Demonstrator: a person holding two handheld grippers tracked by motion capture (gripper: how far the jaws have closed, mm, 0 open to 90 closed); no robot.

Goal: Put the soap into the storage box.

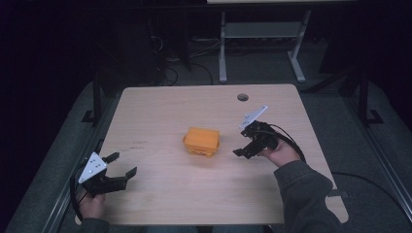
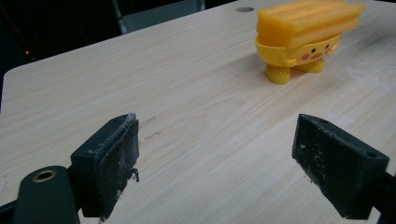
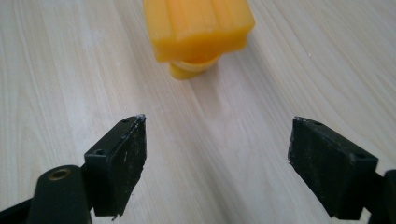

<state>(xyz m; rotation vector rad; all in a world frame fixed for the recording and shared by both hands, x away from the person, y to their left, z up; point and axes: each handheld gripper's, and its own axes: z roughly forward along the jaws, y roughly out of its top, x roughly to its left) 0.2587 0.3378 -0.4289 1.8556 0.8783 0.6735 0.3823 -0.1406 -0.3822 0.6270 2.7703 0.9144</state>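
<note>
Yellow toy box (image 1: 201, 141) stands mid-table | left gripper (image 1: 120, 166) and right gripper (image 1: 241, 141) both spread, empty | likely light, hard, slick plastic; pinch its flat sides below the lid

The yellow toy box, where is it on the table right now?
In the high view the yellow toy box stands near the middle of the table, between the claws: apart from both, closer to the right claw than the left claw.

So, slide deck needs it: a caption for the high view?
Two open grippers, left gripper and right gripper, flank a yellow toy on a wooden table.
</note>
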